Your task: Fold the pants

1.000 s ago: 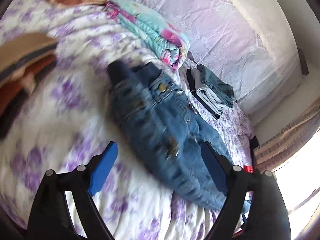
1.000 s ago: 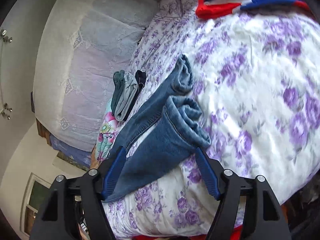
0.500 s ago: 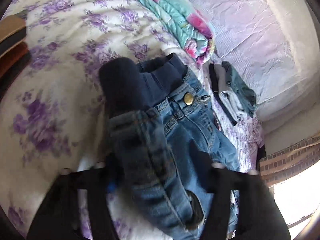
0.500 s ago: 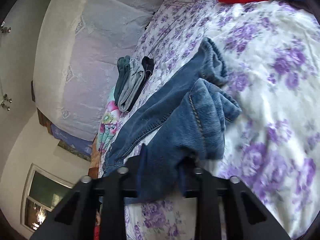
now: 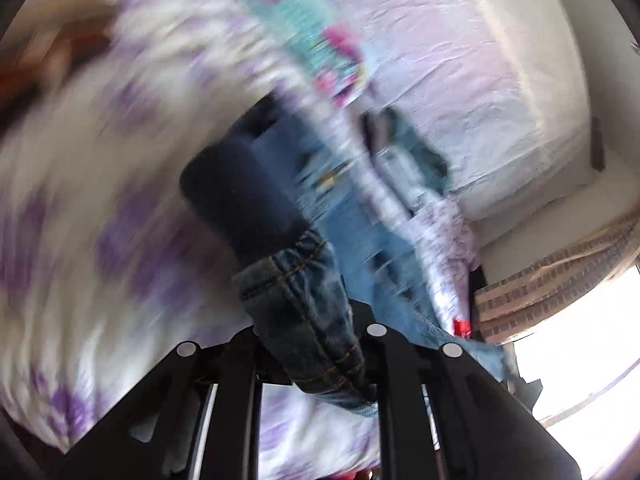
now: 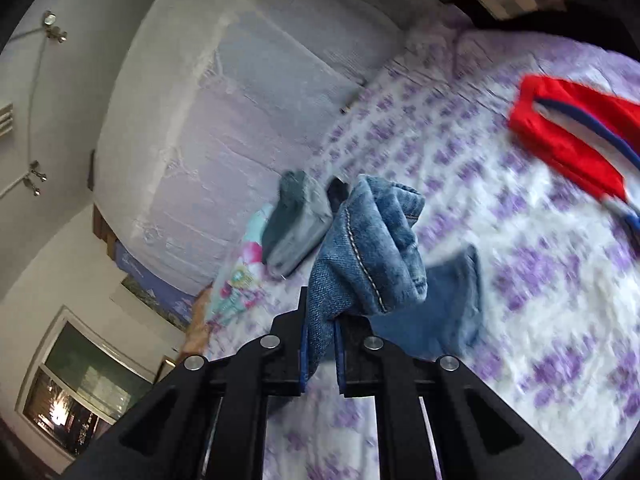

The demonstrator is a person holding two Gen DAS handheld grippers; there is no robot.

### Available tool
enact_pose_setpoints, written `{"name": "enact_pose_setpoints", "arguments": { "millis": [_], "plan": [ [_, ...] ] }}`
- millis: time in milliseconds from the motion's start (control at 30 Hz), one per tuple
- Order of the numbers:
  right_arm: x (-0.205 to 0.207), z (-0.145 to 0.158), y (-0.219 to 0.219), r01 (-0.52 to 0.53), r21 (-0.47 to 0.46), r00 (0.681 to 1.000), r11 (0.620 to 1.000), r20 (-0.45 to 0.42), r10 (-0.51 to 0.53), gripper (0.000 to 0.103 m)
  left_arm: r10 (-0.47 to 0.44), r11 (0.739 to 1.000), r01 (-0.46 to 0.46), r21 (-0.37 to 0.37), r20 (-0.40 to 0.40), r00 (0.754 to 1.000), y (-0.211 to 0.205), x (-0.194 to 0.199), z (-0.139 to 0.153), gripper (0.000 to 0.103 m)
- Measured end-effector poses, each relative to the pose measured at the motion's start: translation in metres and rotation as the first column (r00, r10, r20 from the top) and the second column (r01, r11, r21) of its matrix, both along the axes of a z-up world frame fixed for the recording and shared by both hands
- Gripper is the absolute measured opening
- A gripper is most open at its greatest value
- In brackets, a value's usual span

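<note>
A pair of small blue jeans [image 5: 304, 304] with a dark navy waistband [image 5: 236, 196] is lifted off the bed. My left gripper [image 5: 316, 344] is shut on the jeans at the waist end; the rest trails away blurred toward the right. My right gripper [image 6: 320, 336] is shut on the jeans' leg hem [image 6: 372, 248], which bunches up above the fingers; the other leg end [image 6: 444, 308] hangs just behind it.
The bed has a white sheet with purple flowers [image 6: 540, 320]. A stack of folded grey and teal clothes [image 6: 296, 220] lies near the padded headboard [image 6: 224, 120]. A folded floral blanket [image 5: 316, 40] and a red garment [image 6: 572, 140] also lie on the bed.
Both grippers went from open above the jeans to shut on them, left at the waist, right at the leg hem. Both now lift the jeans off the bed; the views are motion-blurred.
</note>
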State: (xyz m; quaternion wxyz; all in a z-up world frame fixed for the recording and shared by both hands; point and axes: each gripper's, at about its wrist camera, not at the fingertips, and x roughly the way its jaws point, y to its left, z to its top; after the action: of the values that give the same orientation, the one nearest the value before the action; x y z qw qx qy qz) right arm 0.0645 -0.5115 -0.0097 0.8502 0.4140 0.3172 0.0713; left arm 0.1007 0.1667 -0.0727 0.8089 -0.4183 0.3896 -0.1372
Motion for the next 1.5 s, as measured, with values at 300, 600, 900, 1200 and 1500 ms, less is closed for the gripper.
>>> {"name": "enact_pose_setpoints", "arguments": {
  "millis": [300, 600, 900, 1200, 1500],
  "plan": [
    [-0.089, -0.027, -0.037, 0.231, -0.047, 0.971, 0.972, -0.057, -0.233, 0.075, -0.075, 0.98, 0.071, 0.184, 0.014, 0.997, -0.008, -0.002, 0.027, 0.036],
    [-0.016, -0.005, -0.017, 0.114, -0.134, 0.993, 0.984, -0.015, -0.117, 0.075, 0.162, 0.979, -0.161, 0.126, 0.0, 0.987, 0.062, -0.025, 0.024, 0.085],
    [0.102, -0.045, -0.02, 0.058, -0.085, 0.977, 0.995, -0.202, -0.074, 0.075, 0.037, 0.976, -0.028, 0.216, -0.038, 0.999, 0.052, 0.096, 0.041, 0.085],
    [0.127, -0.061, -0.011, 0.006, -0.137, 0.966, 0.991, -0.254, -0.041, 0.059, -0.088, 0.943, 0.146, 0.3, -0.198, 0.976, 0.01, 0.176, 0.02, 0.085],
    [0.131, -0.043, -0.005, 0.021, -0.242, 0.984, 0.97, -0.167, -0.063, 0.011, -0.041, 0.927, 0.09, 0.363, -0.141, 0.989, 0.008, 0.187, 0.021, 0.012]
  ]
}}
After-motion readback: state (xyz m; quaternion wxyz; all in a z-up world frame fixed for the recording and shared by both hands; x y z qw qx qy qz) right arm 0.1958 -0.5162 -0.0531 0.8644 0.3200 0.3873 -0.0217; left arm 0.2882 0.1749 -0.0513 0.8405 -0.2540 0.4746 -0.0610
